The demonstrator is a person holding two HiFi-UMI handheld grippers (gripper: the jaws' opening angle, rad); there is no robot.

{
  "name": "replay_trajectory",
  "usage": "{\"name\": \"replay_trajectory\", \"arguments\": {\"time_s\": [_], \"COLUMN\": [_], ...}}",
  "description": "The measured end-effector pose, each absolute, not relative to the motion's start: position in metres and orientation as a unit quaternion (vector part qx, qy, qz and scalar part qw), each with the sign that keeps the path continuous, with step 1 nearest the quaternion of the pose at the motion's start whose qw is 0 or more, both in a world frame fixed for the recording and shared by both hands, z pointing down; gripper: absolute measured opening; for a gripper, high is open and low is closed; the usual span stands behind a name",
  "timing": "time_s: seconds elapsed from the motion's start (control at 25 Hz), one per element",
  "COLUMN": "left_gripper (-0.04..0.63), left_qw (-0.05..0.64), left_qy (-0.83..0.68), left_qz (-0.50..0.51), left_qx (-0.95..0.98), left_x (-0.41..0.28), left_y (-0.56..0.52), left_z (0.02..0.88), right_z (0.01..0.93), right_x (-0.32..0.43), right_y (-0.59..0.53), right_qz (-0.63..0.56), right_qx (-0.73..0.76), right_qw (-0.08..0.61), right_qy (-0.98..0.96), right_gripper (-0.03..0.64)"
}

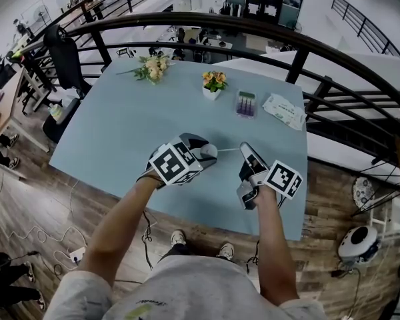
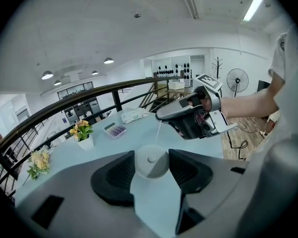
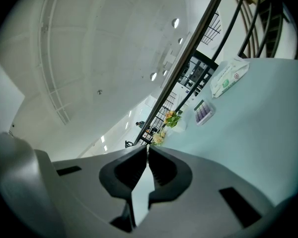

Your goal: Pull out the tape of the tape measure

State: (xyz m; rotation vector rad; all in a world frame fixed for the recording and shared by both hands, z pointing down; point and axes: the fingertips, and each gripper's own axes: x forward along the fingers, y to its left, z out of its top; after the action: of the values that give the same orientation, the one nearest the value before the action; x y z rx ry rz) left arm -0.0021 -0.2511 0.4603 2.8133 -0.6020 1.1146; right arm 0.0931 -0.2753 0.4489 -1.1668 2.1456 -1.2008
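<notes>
Fingers (image 2: 114, 176) of the left gripper (image 2: 151, 154) stand wide and clamp the tape measure (image 2: 151, 163), a round white case pressed between both pads. The right gripper (image 3: 148, 150) has its fingers (image 3: 131, 168) pressed almost together. In the left gripper view a thin strip of tape (image 2: 158, 130) runs from the case up to their tips, so they seem to pinch the tape's end, though the right gripper view shows it too thinly to be sure. In the head view the two grippers are held side by side over the near part of the pale blue worktop (image 1: 120, 132). The case sits at the left one's tips, and a short drawn-out length of tape bridges the gap to the right one. At the far side of the worktop lie a bouquet (image 1: 153, 67), a small flower pot (image 1: 214, 84), a box (image 1: 246, 103) with purple contents and a white packet (image 1: 285, 111). A dark railing (image 1: 253, 29) curves behind the worktop.
</notes>
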Motion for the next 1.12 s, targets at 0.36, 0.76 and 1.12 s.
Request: {"name": "replay_trajectory", "arguments": {"time_s": [0.36, 0.76, 1.12], "left_gripper": [0.215, 0.215, 0.215], "left_qw": [0.025, 0.018, 0.021], "left_qy": [-0.191, -0.204, -0.208], "left_qz": [0.358, 0.371, 0.370], "left_qx": [0.913, 0.906, 0.905], "left_x": [0.000, -0.016, -0.021], "left_y": [-0.254, -0.261, -0.263], "left_z": [0.457, 0.457, 0.457], "right_z": [0.446, 0.440, 0.437], "right_x": [0.097, 0.138, 0.137], "right_y": [-0.278, -0.281, -0.281], "right_qz": [-0.426, -0.419, -0.415], "right_qx": [-0.420, -0.462, -0.459], "right_qw": [0.208, 0.244, 0.240], "right_qy": [0.774, 0.743, 0.748], "right_gripper": [0.017, 0.018, 0.018]}}
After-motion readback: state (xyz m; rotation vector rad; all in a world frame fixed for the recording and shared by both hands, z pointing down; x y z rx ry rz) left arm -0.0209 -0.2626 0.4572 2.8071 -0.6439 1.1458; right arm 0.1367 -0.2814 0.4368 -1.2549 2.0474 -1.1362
